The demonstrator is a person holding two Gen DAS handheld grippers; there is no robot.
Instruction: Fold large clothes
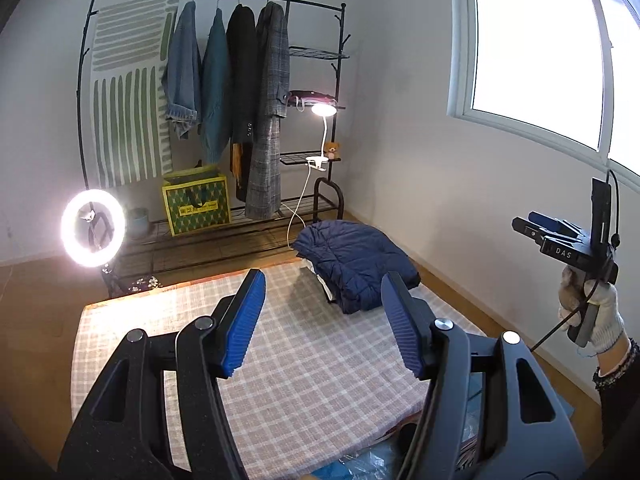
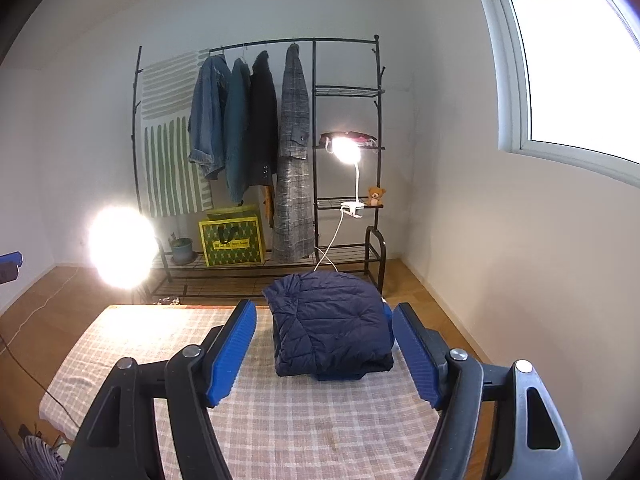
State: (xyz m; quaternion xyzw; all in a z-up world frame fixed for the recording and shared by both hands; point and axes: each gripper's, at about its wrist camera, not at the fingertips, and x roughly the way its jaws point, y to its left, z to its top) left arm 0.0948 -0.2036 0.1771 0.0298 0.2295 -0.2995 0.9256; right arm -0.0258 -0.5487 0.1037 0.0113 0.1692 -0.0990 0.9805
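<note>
Both our grippers are released, nothing between the pads. Left gripper (image 1: 322,324) hangs over the checked cloth (image 1: 280,360) covering the table, jaws wide apart. Right gripper (image 2: 324,348) likewise spread, pointing at the jacket (image 2: 332,328); in the left view we see it side-on at the right edge, in a gloved hand (image 1: 592,304), off the table's side.

The jacket is navy, quilted, already folded into a compact bundle. It sits at the far right corner of the cloth, lying on top of something lighter that shows only at its edge; can't tell what.

Beyond the table: ring light (image 1: 93,227) on the left, lit. Behind it a black rack (image 2: 256,160) against the wall with four coats hanging, a striped cloth (image 2: 168,140) to their left, a yellow-green bag (image 2: 232,240) on the bottom shelf. Clip lamp (image 2: 346,150) lit on the rack's right section, small teddy (image 2: 376,195) just beside its clamp. Window (image 2: 580,60) upper right.
</note>
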